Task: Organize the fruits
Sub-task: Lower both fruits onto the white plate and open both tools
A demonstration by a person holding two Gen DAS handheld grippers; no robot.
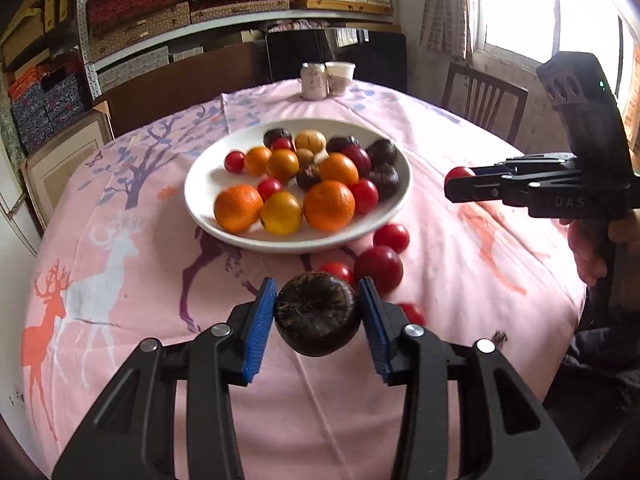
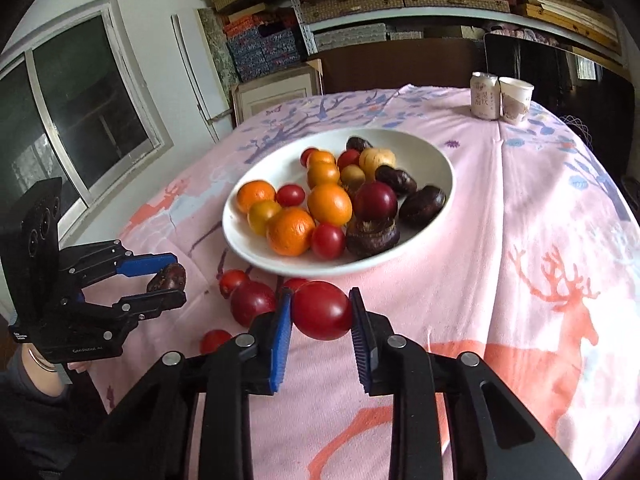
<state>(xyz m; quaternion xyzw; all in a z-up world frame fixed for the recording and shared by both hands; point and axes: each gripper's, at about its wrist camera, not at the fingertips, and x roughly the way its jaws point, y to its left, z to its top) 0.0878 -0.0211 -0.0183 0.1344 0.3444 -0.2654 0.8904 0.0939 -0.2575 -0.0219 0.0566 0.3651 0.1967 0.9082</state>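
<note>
A white bowl [image 1: 200, 184] [image 2: 436, 160] on the pink tablecloth holds oranges, red tomatoes and dark brown chestnut-like fruits. My left gripper [image 1: 318, 312] is shut on a dark brown fruit [image 1: 316, 314], held above the cloth in front of the bowl; it also shows in the right wrist view [image 2: 168, 278]. My right gripper [image 2: 320, 314] is shut on a red tomato [image 2: 322, 310], also seen in the left wrist view [image 1: 460, 174] right of the bowl. Several loose red fruits [image 1: 378, 268] [image 2: 252, 302] lie on the cloth by the bowl's near edge.
A can [image 2: 485, 96] and a paper cup [image 2: 516, 100] stand at the table's far side. A chair [image 1: 484, 100] stands beyond the table by the window. Shelves of boxes line the back wall.
</note>
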